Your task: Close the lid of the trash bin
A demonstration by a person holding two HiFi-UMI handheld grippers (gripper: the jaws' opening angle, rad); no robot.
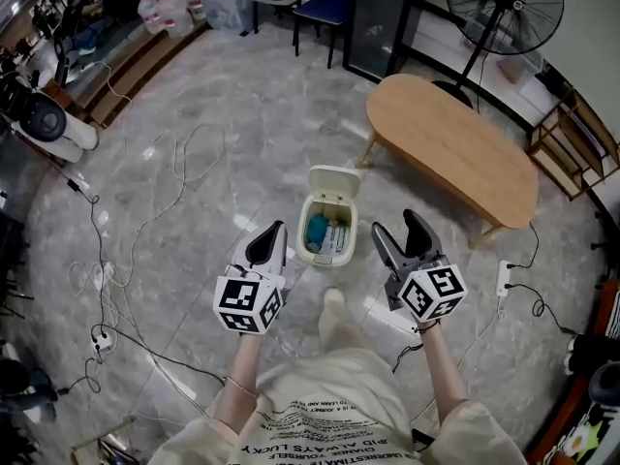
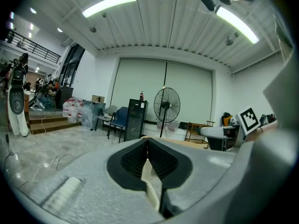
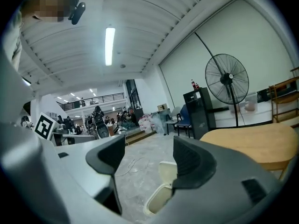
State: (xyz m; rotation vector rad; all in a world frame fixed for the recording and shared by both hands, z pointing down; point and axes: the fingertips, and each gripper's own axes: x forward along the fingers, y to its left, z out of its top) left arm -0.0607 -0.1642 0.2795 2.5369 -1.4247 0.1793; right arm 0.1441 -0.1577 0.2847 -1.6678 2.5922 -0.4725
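Note:
A small cream trash bin (image 1: 326, 231) stands on the grey floor in front of me, its lid (image 1: 334, 179) tipped up and back, blue and white rubbish showing inside. My left gripper (image 1: 267, 243) hovers just left of the bin, jaws shut with nothing between them. My right gripper (image 1: 405, 235) hovers to the bin's right, jaws open and empty. In the right gripper view the bin (image 3: 161, 199) with its raised lid (image 3: 167, 171) shows low between the open jaws. The left gripper view shows its closed black pads (image 2: 161, 160) and no bin.
A light wooden table (image 1: 450, 148) stands behind and right of the bin. Cables (image 1: 145, 221) trail over the floor at left; a power strip (image 1: 504, 277) lies at right. A standing fan (image 1: 502, 8), a blue chair (image 1: 320, 3) and shelving ring the far side.

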